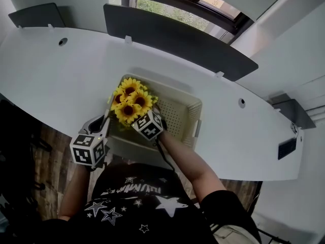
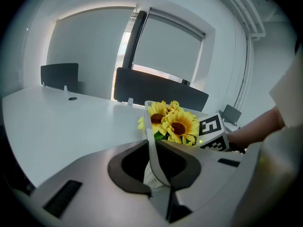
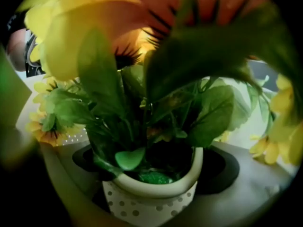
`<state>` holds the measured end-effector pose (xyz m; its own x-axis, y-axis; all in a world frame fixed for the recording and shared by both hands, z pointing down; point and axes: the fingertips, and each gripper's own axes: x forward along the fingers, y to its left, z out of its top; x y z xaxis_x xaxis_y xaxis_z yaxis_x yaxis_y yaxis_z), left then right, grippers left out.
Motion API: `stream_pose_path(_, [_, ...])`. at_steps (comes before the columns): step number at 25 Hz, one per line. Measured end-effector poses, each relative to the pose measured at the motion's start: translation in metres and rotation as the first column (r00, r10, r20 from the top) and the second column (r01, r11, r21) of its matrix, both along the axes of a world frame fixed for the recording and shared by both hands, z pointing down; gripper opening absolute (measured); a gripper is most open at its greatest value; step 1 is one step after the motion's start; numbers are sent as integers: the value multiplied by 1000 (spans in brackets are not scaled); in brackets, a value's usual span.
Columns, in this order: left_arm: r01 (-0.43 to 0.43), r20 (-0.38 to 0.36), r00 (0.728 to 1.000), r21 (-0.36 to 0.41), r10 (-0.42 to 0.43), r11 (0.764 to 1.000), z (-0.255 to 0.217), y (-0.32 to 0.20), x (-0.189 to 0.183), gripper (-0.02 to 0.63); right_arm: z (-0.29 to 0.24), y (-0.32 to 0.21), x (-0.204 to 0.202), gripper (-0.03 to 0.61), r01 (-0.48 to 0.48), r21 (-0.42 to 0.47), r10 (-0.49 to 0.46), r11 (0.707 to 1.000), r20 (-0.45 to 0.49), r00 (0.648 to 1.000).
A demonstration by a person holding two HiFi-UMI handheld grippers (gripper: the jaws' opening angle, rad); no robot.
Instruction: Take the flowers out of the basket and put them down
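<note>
One pot (image 3: 151, 200) of sunflowers (image 1: 131, 100) is all the basket (image 1: 185, 113) holds. It sits at the basket's left end, so nothing is on the desk (image 1: 61, 80) yet. Your right gripper (image 3: 151, 167) has its jaws closed on the dotted pot's sides, under the leaves; I cannot tell whether the base has left the basket floor. Your left gripper (image 2: 154, 169) is narrow, pinching the basket's left wall. What's left, as I judge it: lift the pot over the rim and stand it beside the basket.
</note>
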<state>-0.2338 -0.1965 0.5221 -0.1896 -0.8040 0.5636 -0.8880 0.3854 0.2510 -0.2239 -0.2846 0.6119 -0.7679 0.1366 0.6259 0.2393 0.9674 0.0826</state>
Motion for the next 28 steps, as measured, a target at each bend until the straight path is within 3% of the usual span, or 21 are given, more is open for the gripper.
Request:
stream_pose_path(5, [-1,-1,1000,7,1,1000,0,0,-1,49,0,-2,-1,543,3,5,-3,1000,-28,1000])
stream_pose_path(14, [-15,1,1000,24,15,1000,0,2,0,51,-15,-5,4,543,-36,-52,37,998,16,999])
stream_pose_path(28, [-121,0,993,36,121,992,-1,-1,6,64,-34,-12,18,541,-73,3,73,997,59,996])
